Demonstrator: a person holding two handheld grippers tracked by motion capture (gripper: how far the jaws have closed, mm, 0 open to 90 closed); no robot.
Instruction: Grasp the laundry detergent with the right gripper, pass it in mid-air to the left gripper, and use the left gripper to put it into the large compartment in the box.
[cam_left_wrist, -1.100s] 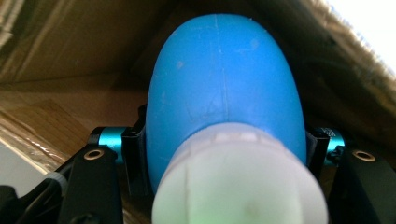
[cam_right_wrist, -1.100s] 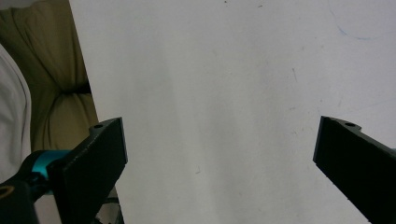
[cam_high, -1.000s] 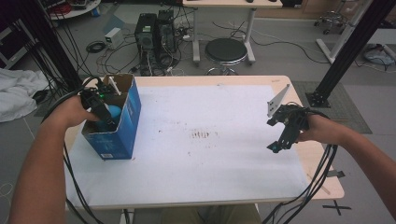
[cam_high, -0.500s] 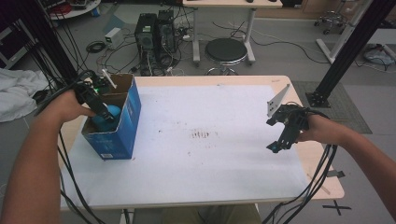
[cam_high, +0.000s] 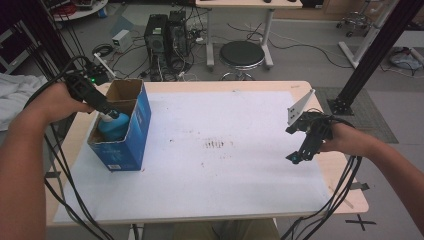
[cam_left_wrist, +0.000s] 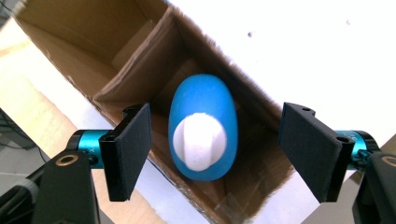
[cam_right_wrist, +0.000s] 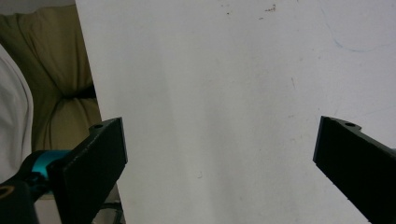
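The blue bottle (cam_left_wrist: 202, 133) stands upright in the open cardboard box (cam_high: 134, 131) at the worktop's (cam_high: 240, 200) nine o'clock edge. Above it hangs the left hand-held gripper (cam_left_wrist: 215, 151) — jaws just opened, clear of the white cap. The right hand-held gripper (cam_high: 296, 158) — jaws wide apart — hovers at three o'clock.

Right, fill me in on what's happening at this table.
A person works with a claw in each hand. The left claw hangs above a blue cardboard box at the table's left edge, its jaws just opened and clear of the blue bottle with a white cap standing inside the box. The right claw hangs open over the white table cover, holding nothing.
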